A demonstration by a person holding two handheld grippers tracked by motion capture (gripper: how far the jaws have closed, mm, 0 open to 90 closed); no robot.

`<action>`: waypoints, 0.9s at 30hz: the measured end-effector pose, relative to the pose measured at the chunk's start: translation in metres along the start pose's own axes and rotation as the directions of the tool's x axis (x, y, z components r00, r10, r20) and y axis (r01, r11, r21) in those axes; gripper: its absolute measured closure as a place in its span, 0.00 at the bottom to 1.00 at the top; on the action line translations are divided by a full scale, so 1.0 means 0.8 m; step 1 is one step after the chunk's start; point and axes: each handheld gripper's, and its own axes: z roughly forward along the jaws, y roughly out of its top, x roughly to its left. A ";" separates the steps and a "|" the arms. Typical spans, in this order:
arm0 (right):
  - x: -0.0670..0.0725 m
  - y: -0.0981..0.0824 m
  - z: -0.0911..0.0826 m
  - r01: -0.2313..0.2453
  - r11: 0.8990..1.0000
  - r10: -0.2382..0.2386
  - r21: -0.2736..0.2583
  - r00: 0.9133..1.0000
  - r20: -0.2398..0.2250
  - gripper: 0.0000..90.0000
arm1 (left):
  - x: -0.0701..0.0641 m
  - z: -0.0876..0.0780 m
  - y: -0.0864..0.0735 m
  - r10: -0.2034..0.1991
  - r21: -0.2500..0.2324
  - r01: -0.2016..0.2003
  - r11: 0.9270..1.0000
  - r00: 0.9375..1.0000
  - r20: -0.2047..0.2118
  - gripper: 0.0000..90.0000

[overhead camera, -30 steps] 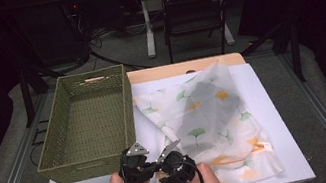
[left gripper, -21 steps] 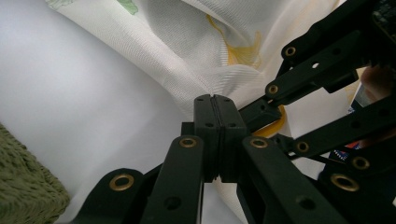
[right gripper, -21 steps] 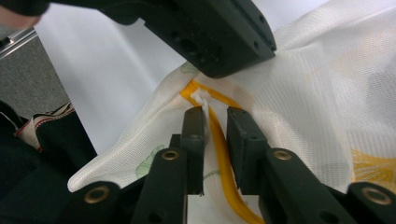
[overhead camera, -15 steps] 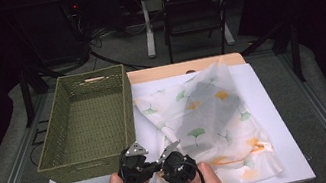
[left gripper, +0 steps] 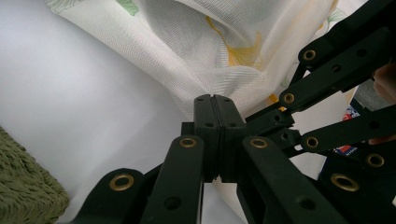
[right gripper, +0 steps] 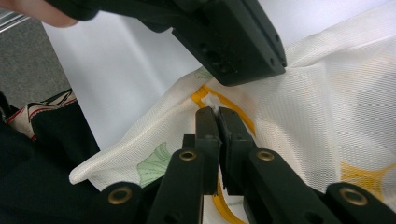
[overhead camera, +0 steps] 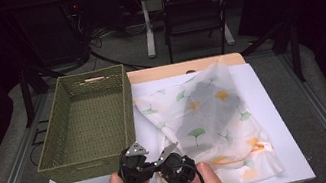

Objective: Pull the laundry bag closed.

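Sheer white cloth (overhead camera: 212,123) with green and yellow leaf print lies crumpled across the white board (overhead camera: 274,102), centre-right of the high view. Left gripper (left gripper: 215,100) and right gripper (right gripper: 215,112), side by side at bottom centre, each pinch its near edge; the right jaws have just been closing. Green wicker basket (overhead camera: 60,155) at left.

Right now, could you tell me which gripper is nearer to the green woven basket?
Left. The left gripper sits just off the basket at its near corner; the right gripper lies farther off, over the cloth.
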 end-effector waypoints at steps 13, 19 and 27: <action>-0.001 -0.003 0.004 -0.032 0.999 0.032 -0.020 0.999 -0.011 1.00 | 0.008 0.000 -0.004 -0.032 0.022 0.032 0.999 0.999 0.006 0.92; 0.000 -0.004 0.004 -0.023 0.999 0.023 -0.030 1.000 0.000 1.00 | 0.017 0.004 -0.011 -0.098 0.043 0.097 0.994 0.995 0.033 0.83; -0.002 -0.005 0.005 -0.028 0.999 0.028 -0.018 1.000 -0.001 1.00 | 0.014 0.007 -0.010 -0.080 0.052 0.077 0.996 0.995 0.055 0.96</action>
